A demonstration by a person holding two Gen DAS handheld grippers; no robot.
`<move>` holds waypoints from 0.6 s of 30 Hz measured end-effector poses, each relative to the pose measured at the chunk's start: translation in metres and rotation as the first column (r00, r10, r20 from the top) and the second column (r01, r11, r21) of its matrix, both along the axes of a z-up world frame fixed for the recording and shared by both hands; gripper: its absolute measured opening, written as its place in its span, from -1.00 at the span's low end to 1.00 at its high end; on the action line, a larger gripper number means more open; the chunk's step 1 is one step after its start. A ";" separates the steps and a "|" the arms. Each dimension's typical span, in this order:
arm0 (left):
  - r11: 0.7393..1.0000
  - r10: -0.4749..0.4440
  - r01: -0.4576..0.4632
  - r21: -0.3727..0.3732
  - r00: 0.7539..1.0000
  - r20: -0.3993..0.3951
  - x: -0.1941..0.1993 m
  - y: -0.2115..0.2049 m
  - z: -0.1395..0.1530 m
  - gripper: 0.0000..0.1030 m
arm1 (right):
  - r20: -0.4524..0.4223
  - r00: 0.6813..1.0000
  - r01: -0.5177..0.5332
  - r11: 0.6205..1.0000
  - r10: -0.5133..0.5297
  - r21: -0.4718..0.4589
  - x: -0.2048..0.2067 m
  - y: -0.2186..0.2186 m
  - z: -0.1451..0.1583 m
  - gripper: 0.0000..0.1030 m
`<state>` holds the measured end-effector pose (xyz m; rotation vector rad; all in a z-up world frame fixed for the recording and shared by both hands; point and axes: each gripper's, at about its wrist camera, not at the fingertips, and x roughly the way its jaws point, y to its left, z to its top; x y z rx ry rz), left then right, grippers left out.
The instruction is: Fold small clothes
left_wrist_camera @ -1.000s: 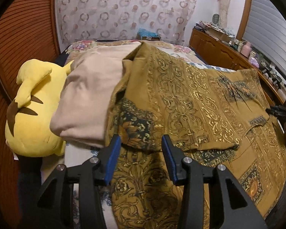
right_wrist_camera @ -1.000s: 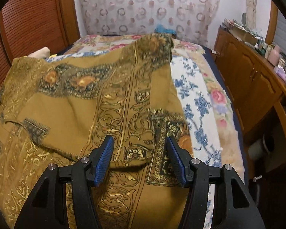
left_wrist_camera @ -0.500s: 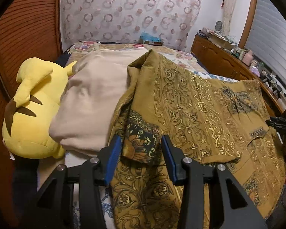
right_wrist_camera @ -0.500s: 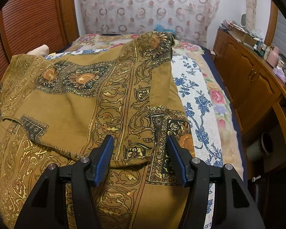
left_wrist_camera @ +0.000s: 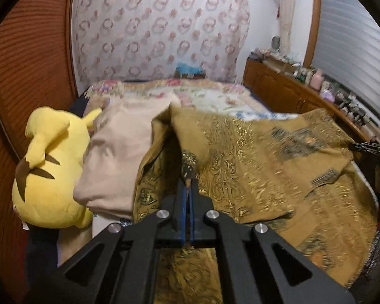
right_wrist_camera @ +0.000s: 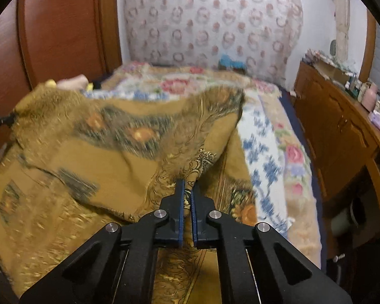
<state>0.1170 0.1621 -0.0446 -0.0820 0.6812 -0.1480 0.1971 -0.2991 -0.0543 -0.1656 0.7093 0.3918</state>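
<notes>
A mustard-gold patterned garment (left_wrist_camera: 261,162) lies spread over the bed. In the left wrist view my left gripper (left_wrist_camera: 188,185) is shut on a fold of its near left edge, and the cloth rises in a ridge from the blue pads. In the right wrist view the same garment (right_wrist_camera: 93,157) fills the left and middle. My right gripper (right_wrist_camera: 187,186) is shut on its near right edge, with the fabric pulled up into a peak above the fingers. The opposite gripper shows as a dark tip at each view's edge.
A yellow plush toy (left_wrist_camera: 48,177) and a beige folded cloth (left_wrist_camera: 119,157) lie left of the garment. The floral bedspread (right_wrist_camera: 273,162) shows on the right. A wooden cabinet (right_wrist_camera: 342,131) with small items runs along the right wall; a wooden headboard (left_wrist_camera: 25,76) stands on the left.
Both grippers closed from open onto the garment's near edge and rose, lifting the fabric into peaks. The views are now blurred by motion.
</notes>
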 end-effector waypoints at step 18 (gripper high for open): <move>0.998 -0.038 0.041 -0.053 0.998 0.046 -0.134 -0.005 0.018 -1.00 | 0.040 0.999 -0.038 0.998 0.036 0.053 -0.126 -0.051 0.042 -0.97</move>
